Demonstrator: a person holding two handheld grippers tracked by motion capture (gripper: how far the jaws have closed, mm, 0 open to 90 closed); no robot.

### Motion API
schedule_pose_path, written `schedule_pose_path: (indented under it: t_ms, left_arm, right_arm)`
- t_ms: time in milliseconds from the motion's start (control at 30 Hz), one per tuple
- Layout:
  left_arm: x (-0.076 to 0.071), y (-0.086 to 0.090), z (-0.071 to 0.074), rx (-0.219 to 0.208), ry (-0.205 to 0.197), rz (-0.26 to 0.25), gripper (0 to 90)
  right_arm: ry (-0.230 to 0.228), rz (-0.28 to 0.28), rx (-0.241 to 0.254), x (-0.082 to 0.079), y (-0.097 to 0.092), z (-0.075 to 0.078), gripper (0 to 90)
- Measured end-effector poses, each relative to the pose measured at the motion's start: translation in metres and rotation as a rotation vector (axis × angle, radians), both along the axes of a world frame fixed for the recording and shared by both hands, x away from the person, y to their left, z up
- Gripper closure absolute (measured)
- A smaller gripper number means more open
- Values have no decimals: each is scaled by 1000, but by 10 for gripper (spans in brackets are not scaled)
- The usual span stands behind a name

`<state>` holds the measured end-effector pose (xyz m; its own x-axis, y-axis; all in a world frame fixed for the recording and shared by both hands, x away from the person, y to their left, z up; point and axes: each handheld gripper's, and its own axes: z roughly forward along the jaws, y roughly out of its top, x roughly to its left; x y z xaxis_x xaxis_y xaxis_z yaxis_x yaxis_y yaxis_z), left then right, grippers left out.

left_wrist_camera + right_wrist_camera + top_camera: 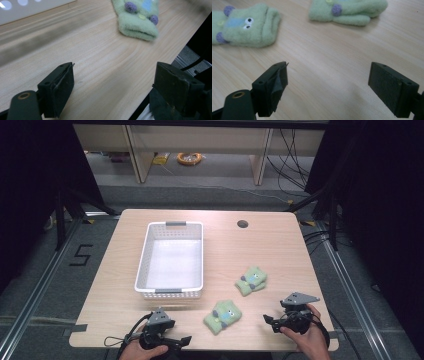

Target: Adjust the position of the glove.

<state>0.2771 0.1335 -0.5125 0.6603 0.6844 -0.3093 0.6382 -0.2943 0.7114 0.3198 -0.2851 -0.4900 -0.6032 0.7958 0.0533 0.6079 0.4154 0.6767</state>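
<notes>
Two fluffy green mittens with purple dots lie on the wooden table. The near mitten (223, 315) (139, 17) (244, 25) sits between my hands; the far mitten (251, 280) (348, 10) lies right of the basket. A white plastic basket (145, 255) stands empty at the table's middle left. My left gripper (181, 341) (113, 87) is open at the front edge, jaws wide apart over bare wood, pointing toward the near mitten. My right gripper (269, 322) (328, 87) is open at the front right, nothing between its jaws, both mittens ahead of it.
A round cable hole (242, 224) sits near the table's far edge. Beyond the table are shelf legs, cables and an orange coil (189, 158) on the floor. Black frame posts stand at both sides. The left gripper's right jaw hangs past the table's front edge.
</notes>
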Motion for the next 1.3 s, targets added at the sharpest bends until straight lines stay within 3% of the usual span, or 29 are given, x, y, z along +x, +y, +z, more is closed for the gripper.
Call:
schedule_pose_path:
  t_ms: [100,133,267,333,600,767,900,1033,1133,1167,1200,1233,1300]
  left_arm:
    - [0,0,0,1,-6,-1,161]
    - [0,-1,0,3,-1,-5,163]
    - [0,-2,2,-14,9,-17,180]
    - [1,-3,5,-22,4,-20,196]
    - [5,-20,11,-54,-19,-49,247]
    - [16,-41,16,-10,-38,-89,293]
    - [20,-48,16,16,-46,-102,321]
    - [26,-57,15,22,-52,-115,357]
    - [32,-62,15,58,-62,-135,387]
    - [34,-65,14,44,-60,-131,405]
    - [37,-64,14,74,-55,-151,405]
    - [38,-68,13,50,-53,-128,406]
    - [41,-69,12,71,-50,-144,411]
  right_arm:
    - [-6,-3,9,-1,1,3,212]
    - [-29,7,8,0,1,3,222]
    - [-22,-1,26,-3,5,6,255]
    - [-47,34,7,-1,5,8,285]
    - [-63,116,3,3,22,22,389]
    - [-56,184,-8,7,44,24,443]
    - [-58,220,-12,11,57,24,472]
    - [-54,260,-33,21,71,20,510]
    - [-34,276,-49,25,80,19,519]
    - [-24,290,-40,28,84,18,519]
    - [-24,290,-40,28,84,18,519]
    - [-17,286,-39,29,86,17,522]
    - [6,298,-54,31,89,17,527]
